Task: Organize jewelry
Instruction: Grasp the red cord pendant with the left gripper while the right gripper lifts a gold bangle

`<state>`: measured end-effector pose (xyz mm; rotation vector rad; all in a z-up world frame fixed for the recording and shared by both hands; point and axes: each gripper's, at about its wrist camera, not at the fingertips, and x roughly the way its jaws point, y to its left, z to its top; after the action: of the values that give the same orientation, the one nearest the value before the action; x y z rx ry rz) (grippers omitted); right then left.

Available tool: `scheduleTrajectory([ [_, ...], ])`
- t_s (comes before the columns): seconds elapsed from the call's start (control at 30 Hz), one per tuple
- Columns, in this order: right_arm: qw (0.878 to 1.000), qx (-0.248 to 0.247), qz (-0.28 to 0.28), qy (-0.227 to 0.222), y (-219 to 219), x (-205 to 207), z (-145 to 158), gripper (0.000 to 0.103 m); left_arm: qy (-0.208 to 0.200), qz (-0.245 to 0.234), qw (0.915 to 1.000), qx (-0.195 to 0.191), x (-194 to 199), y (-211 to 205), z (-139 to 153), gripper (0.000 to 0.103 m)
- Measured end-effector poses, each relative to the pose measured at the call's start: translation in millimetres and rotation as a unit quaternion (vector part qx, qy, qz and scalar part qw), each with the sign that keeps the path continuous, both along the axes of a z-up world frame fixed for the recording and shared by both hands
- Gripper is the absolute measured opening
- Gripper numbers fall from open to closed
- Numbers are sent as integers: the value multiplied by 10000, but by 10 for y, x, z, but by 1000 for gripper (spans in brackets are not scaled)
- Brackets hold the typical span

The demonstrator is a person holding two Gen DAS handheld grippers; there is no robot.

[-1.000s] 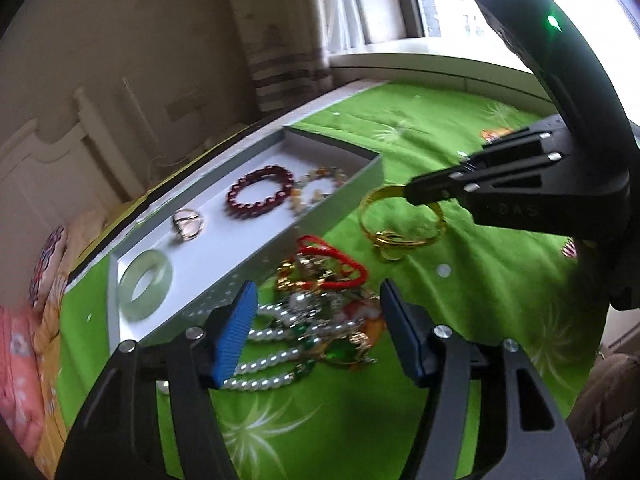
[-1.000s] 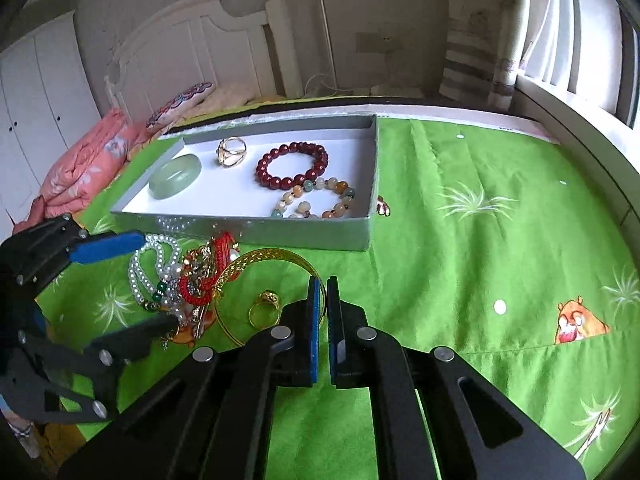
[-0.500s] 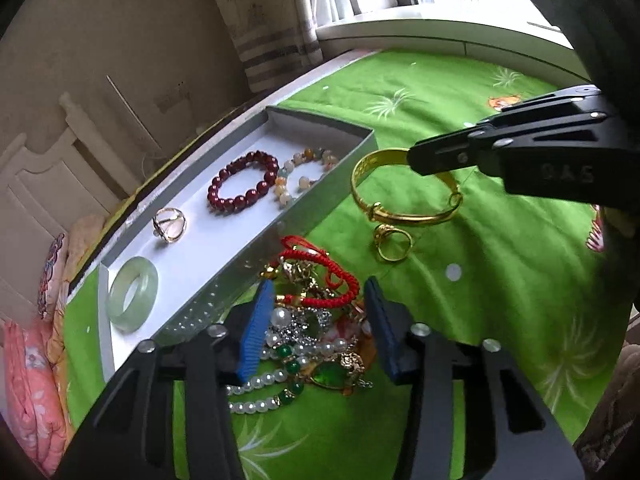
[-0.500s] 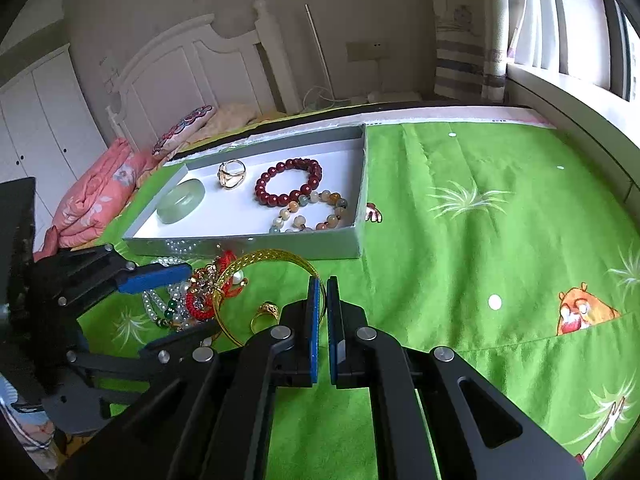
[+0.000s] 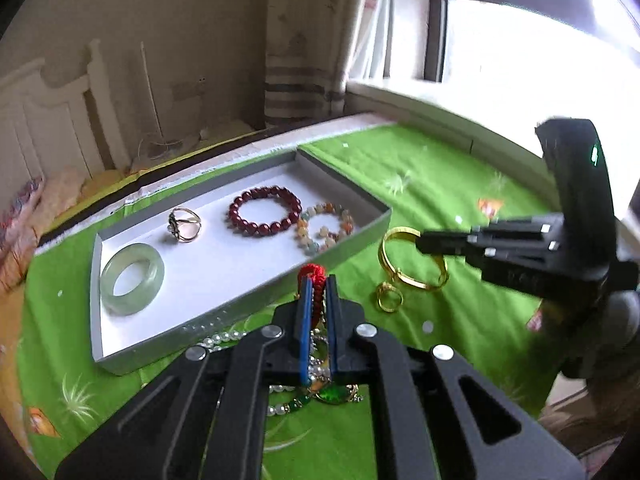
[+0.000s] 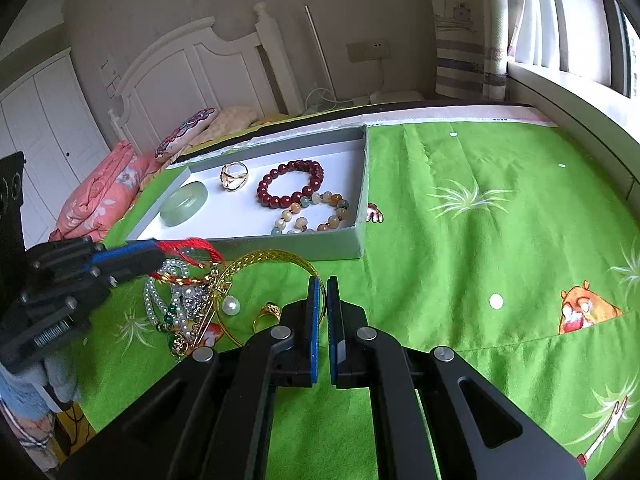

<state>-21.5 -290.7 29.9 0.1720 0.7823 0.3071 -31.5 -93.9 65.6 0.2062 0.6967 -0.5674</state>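
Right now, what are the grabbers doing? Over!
Left hand-held gripper shut on red cord bracelet. Right hand-held gripper shut, empty. Cord tangled with pearl strands. Tray ahead.

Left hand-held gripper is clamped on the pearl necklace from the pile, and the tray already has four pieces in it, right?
Not quite. The left hand-held gripper is clamped on the red cord bracelet, not the pearl necklace, which lies in the pile; the left wrist view shows red cord between the pads. The tray does hold four pieces.
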Motion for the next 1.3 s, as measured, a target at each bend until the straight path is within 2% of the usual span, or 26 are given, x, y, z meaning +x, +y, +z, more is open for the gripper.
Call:
scheduleTrajectory([
  [0.1, 10000, -2, 0, -4, 0, -3, 0, 4, -27, 82, 9997, -246, 7, 105, 108, 6],
  [0.23, 10000, 23, 9, -32, -17, -6, 6, 4, -130, 144, 9991, -364, 0, 188, 231, 6],
  [0.77, 9998, -42, 111, -143, 72, 84, 119, 4, -222, 410, 9986, -236, 190, 348, 332, 6],
  [1.07, 9991, -318, 297, -18, 331, 586, 200, 4, -69, 671, 9972, -329, 508, 379, 201, 6],
  [1.3, 9989, -372, 27, 271, 344, 1158, 161, 4, -24, 717, 9970, -285, 740, 363, 159, 6],
])
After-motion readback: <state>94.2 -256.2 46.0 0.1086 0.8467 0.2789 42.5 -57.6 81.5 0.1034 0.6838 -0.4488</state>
